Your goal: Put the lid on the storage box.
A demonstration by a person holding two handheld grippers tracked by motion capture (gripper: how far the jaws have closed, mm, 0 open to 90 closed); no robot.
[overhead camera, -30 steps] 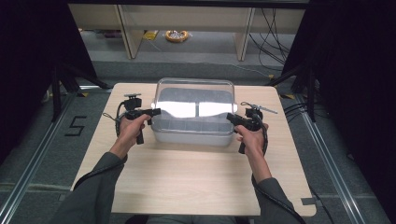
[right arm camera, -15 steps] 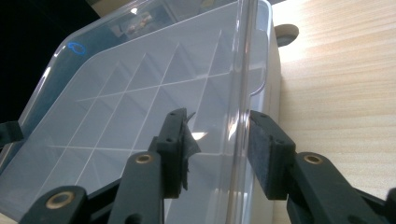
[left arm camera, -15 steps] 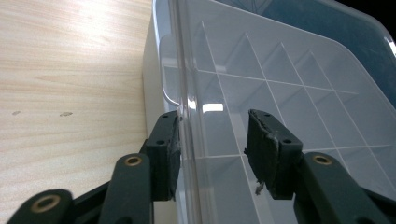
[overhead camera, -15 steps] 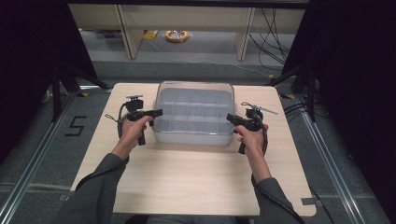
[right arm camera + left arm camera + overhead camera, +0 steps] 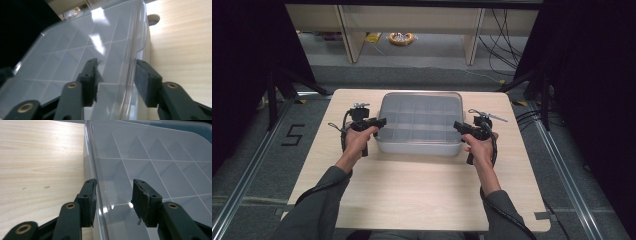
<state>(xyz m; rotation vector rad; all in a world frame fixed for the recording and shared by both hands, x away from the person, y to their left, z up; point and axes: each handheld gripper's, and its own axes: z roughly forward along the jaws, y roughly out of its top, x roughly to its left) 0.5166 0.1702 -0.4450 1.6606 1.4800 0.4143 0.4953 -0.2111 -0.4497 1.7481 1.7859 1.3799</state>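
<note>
A clear plastic compartment box [image 5: 419, 122] sits lid-on toward the far middle of the pale wooden table [image 5: 412, 195], long axis running left to right. Beyond stand shelf legs, cables and a yellow bowl [image 5: 401, 38] on grey floor. The left gripper [image 5: 377, 123] and right gripper [image 5: 460, 127] straddle its end edges, jaws just opening, loosely spread around the lid's rim.

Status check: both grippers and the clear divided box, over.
Left gripper and right gripper straddle opposite side edges of the clear plastic compartment box, jaws just opened, pads off. Box flat on the wooden table. Nothing in the way.
</note>
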